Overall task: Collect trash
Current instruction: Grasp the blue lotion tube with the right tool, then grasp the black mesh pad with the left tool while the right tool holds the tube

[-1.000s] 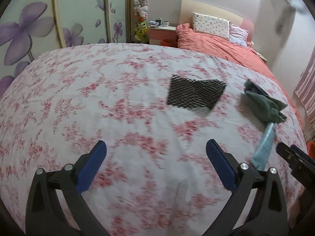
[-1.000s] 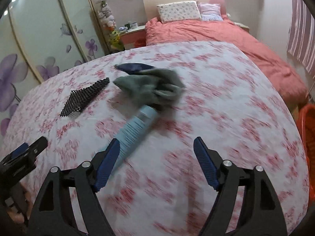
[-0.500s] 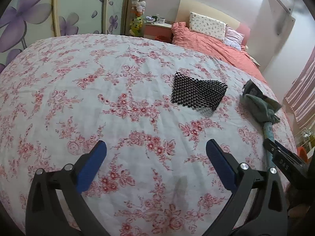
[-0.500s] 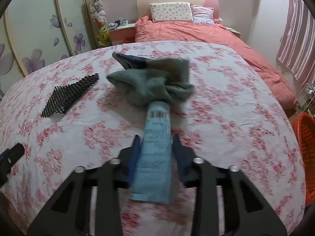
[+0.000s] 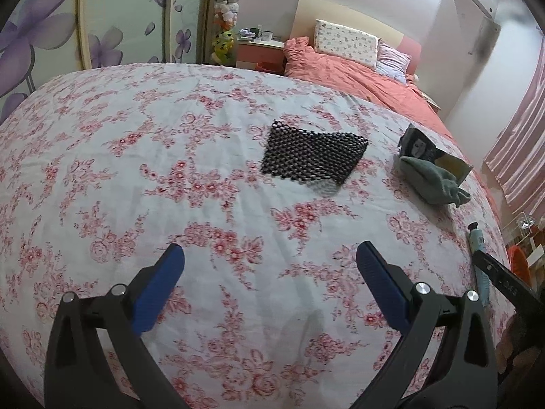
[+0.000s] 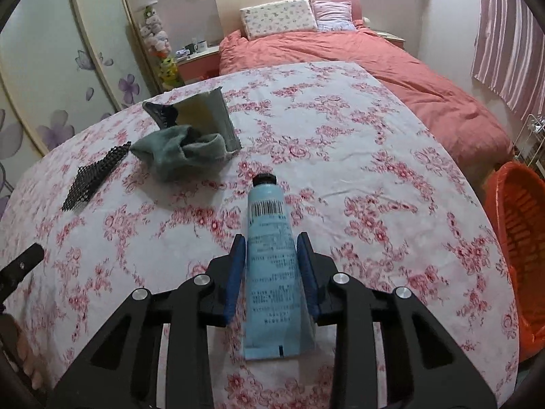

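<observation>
A flowery bedsheet [image 5: 170, 177] is covering the near bed. Behind it, a pink blanket [image 6: 357, 54] is lying on another bed w/ 2 pillows [image 6: 277, 17] leaning at the headboard. Stuffed toys [image 5: 225, 17] are stacking up by the flower-painted wardrobe doors [image 5: 51, 34]. Striped curtains [image 6: 511, 41] are hanging on the right.

- The right gripper [image 6: 270, 255], wide apart a second ago, has closed on the tube [image 6: 269, 255]; its blue pads now press both sides.
- The tube, which lay slanted with its cap tucked under the green cloth [image 6: 180, 151], now points straight ahead, its black cap clear of the cloth.
- With the tube pulled back, an opened packet [image 6: 207, 116] shows behind the cloth.
- An orange basket [image 6: 521, 235] now shows at the right.
</observation>
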`<state>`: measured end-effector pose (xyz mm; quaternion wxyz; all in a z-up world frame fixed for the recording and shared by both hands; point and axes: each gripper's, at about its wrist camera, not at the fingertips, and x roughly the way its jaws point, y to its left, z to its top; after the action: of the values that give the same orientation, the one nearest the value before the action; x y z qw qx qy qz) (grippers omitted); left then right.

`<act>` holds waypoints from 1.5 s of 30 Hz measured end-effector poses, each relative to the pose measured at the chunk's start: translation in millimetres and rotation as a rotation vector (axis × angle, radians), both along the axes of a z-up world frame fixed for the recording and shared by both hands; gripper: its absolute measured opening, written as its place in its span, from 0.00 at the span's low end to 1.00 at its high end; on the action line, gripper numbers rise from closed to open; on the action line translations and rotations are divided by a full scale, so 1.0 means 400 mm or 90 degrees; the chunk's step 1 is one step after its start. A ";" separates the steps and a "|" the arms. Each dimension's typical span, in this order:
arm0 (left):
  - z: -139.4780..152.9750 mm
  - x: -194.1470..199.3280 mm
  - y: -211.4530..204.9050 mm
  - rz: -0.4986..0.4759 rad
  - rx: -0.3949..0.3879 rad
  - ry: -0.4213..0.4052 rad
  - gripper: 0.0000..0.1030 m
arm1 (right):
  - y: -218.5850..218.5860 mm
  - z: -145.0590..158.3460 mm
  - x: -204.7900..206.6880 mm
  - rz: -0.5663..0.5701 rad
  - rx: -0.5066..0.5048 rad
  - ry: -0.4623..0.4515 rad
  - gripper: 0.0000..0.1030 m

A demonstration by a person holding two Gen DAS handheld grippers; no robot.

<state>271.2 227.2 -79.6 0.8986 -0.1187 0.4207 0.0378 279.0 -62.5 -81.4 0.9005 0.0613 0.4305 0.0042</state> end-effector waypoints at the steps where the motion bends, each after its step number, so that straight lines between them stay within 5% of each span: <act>1: 0.002 0.002 -0.003 0.000 -0.001 -0.001 0.96 | 0.006 -0.001 0.008 0.001 -0.002 -0.002 0.32; 12: 0.029 0.126 -0.093 -0.017 0.007 -0.022 0.86 | -0.037 -0.006 -0.015 0.006 -0.019 -0.009 0.28; 23: -0.031 0.306 -0.169 -0.024 0.076 0.043 0.85 | -0.064 -0.005 -0.017 0.015 0.008 -0.002 0.29; 29: -0.035 0.333 -0.180 -0.027 0.131 0.044 0.65 | -0.071 -0.005 -0.016 0.017 0.018 -0.001 0.29; 36: -0.021 0.332 -0.166 -0.025 0.128 0.035 0.14 | -0.079 -0.004 -0.021 0.019 0.025 0.000 0.28; 45: 0.004 0.262 -0.167 -0.041 0.099 0.015 0.11 | -0.102 0.000 -0.046 0.000 0.024 -0.003 0.28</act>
<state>375.8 160.5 -77.9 0.9009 -0.0346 0.4304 0.0427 260.7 -103.2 -81.3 0.9001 0.0781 0.4284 0.0123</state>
